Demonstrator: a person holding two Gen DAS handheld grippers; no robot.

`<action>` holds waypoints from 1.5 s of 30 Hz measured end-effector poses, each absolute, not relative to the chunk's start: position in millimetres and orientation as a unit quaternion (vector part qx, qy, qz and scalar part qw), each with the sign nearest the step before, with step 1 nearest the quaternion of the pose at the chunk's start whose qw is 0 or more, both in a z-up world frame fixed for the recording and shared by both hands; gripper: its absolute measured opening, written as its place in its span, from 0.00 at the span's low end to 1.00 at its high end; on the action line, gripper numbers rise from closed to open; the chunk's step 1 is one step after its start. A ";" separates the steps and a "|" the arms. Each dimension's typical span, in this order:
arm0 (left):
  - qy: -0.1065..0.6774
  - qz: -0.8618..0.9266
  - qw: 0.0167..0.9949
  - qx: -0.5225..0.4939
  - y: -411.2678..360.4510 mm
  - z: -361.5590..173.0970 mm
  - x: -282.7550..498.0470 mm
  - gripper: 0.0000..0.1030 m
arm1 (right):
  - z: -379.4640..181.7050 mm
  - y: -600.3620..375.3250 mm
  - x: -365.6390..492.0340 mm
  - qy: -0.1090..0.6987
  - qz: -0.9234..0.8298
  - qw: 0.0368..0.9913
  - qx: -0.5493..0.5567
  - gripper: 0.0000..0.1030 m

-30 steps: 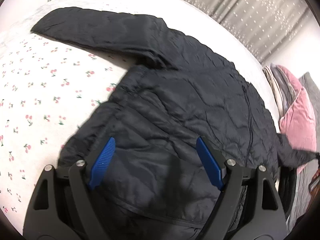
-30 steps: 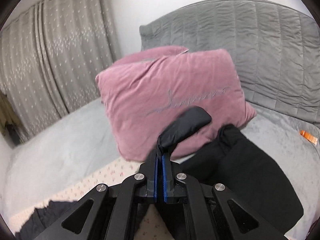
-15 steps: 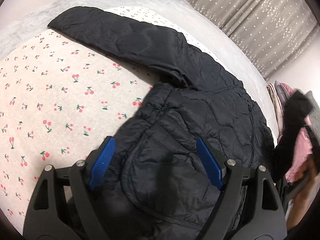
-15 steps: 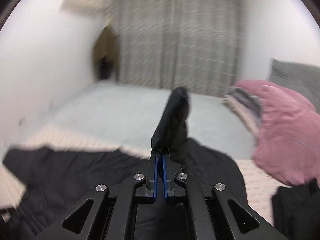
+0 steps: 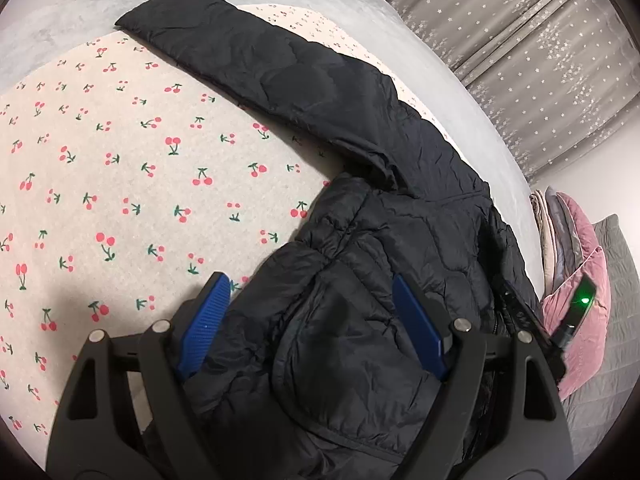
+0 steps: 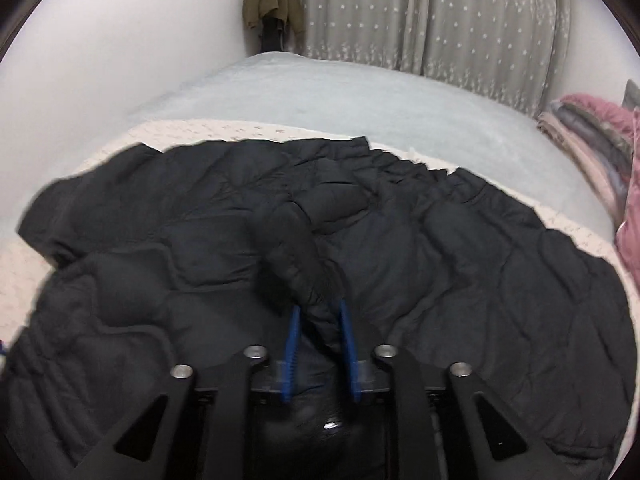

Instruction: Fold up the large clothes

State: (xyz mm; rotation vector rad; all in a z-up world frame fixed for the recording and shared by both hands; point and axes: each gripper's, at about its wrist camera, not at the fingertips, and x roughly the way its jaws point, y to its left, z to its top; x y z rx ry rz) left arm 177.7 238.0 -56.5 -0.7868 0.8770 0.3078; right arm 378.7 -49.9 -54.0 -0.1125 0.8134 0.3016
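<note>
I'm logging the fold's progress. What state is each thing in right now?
Black puffer jacket: spread on the cherry-print sheet, one sleeve stretched out flat.
Other sleeve's cuff: lying across the jacket body, between the right gripper's fingers.
Left gripper: open over the jacket.
Right gripper: partly open around the cuff.
Curtains: drawn.

Left wrist: close above, looking down across the black jacket [image 5: 360, 240].
Right wrist: low, close over it, facing the far curtain [image 6: 420, 16].
Shared: jacket, curtain.
</note>
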 end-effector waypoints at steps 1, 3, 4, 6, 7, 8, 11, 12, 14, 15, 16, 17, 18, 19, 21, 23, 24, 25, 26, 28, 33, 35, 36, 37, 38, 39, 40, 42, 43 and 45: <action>0.412 0.145 0.820 -0.370 238.5 -56.5 177.0 0.81 | -48.4 -50.4 378.1 0.397 0.160 0.903 -0.034 0.52; 0.412 0.147 0.819 -0.372 239.0 -56.8 176.6 0.81 | -35.1 -52.7 374.0 0.385 0.176 0.906 -0.002 0.62; 0.411 0.147 0.819 -0.372 239.6 -56.9 175.8 0.81 | -26.4 -55.8 371.9 0.375 0.179 0.909 0.008 0.63; 0.408 0.152 0.818 -0.375 241.3 -56.7 174.6 0.81 | -13.0 -63.9 372.7 0.361 0.177 0.914 0.046 0.65; 0.407 0.153 0.818 -0.376 241.9 -56.7 174.1 0.81 | -12.2 -71.5 377.2 0.366 0.170 0.912 0.077 0.65; 0.407 0.154 0.818 -0.377 242.7 -56.9 174.1 0.81 | -16.3 -77.5 383.5 0.380 0.159 0.906 0.100 0.65; 0.408 0.151 0.816 -0.380 243.7 -57.8 174.7 0.81 | -46.0 -89.7 405.5 0.437 0.131 0.880 0.131 0.65; 0.407 0.151 0.817 -0.380 244.6 -58.0 174.7 0.81 | -61.2 -92.0 412.2 0.463 0.122 0.868 0.132 0.65; 0.408 0.153 0.816 -0.381 249.6 -59.5 175.1 0.81 | -71.6 -91.7 412.7 0.471 0.118 0.866 0.120 0.65; 0.408 0.154 0.814 -0.384 253.2 -60.4 174.4 0.81 | -64.1 -90.6 407.9 0.472 0.112 0.867 0.112 0.65; 0.405 0.153 0.810 -0.394 259.7 -61.0 172.6 0.81 | -56.6 -91.1 403.0 0.472 0.113 0.867 0.114 0.65; 0.403 0.153 0.809 -0.399 264.7 -60.6 171.5 0.81 | -45.2 -93.1 394.2 0.469 0.122 0.866 0.119 0.65; 0.400 0.154 0.808 -0.403 272.6 -59.8 169.6 0.81 | -30.4 -98.4 379.0 0.461 0.137 0.867 0.131 0.65; 0.398 0.158 0.808 -0.403 279.5 -58.8 168.3 0.81 | -20.8 -103.6 366.0 0.458 0.143 0.866 0.139 0.65; 0.391 0.178 0.809 -0.401 298.8 -55.6 163.8 0.81 | -3.4 -123.8 322.9 0.466 0.152 0.857 0.158 0.65; 0.382 0.207 0.807 -0.401 321.8 -54.4 158.7 0.81 | 0.1 -147.3 281.7 0.479 0.170 0.840 0.192 0.65; 0.378 0.218 0.803 -0.406 335.0 -56.0 158.0 0.81 | -2.5 -161.6 263.2 0.484 0.177 0.829 0.214 0.65; 0.379 0.223 0.797 -0.414 348.4 -58.9 159.8 0.81 | -6.2 -177.9 246.5 0.486 0.178 0.821 0.240 0.67; 0.381 0.223 0.794 -0.418 357.4 -61.1 162.5 0.81 | -10.1 -194.0 233.7 0.484 0.173 0.817 0.262 0.68; 0.380 0.244 0.783 -0.428 391.9 -67.4 170.2 0.81 | -15.8 -222.4 214.1 0.471 0.141 0.824 0.283 0.69; 0.352 0.305 0.768 -0.440 461.7 -66.8 189.1 0.81 | -31.0 -277.4 206.3 0.465 0.077 0.820 0.323 0.69; 0.349 0.315 0.757 -0.453 482.7 -72.6 203.8 0.81 | -34.4 -292.4 206.5 0.461 0.071 0.813 0.349 0.69; 0.350 0.322 0.752 -0.457 490.2 -77.3 212.9 0.81 | -34.0 -297.6 204.7 0.461 0.071 0.811 0.352 0.69; 0.350 0.326 0.749 -0.458 492.2 -80.1 219.5 0.81 | -32.0 -301.2 203.5 0.459 0.073 0.811 0.355 0.69; 0.349 0.334 0.749 -0.453 494.3 -83.0 227.1 0.81 | -29.5 -302.7 202.0 0.455 0.075 0.813 0.355 0.69; 0.345 0.346 0.754 -0.439 493.8 -83.2 235.6 0.81 | -28.0 -304.4 200.0 0.451 0.076 0.816 0.354 0.69; 0.342 0.354 0.759 -0.426 491.5 -82.0 242.9 0.81 | -24.7 -306.8 196.3 0.446 0.078 0.819 0.352 0.69; 0.340 0.370 0.767 -0.398 489.9 -82.3 258.9 0.73 | -24.1 -307.3 195.7 0.440 0.080 0.823 0.349 0.69; 0.344 0.382 0.767 -0.384 487.7 -82.7 264.1 0.43 | -25.2 -311.0 195.6 0.440 0.078 0.824 0.349 0.69; 0.358 0.390 0.764 -0.369 488.4 -83.4 272.9 0.09 | -29.9 -317.3 196.8 0.443 0.070 0.819 0.357 0.69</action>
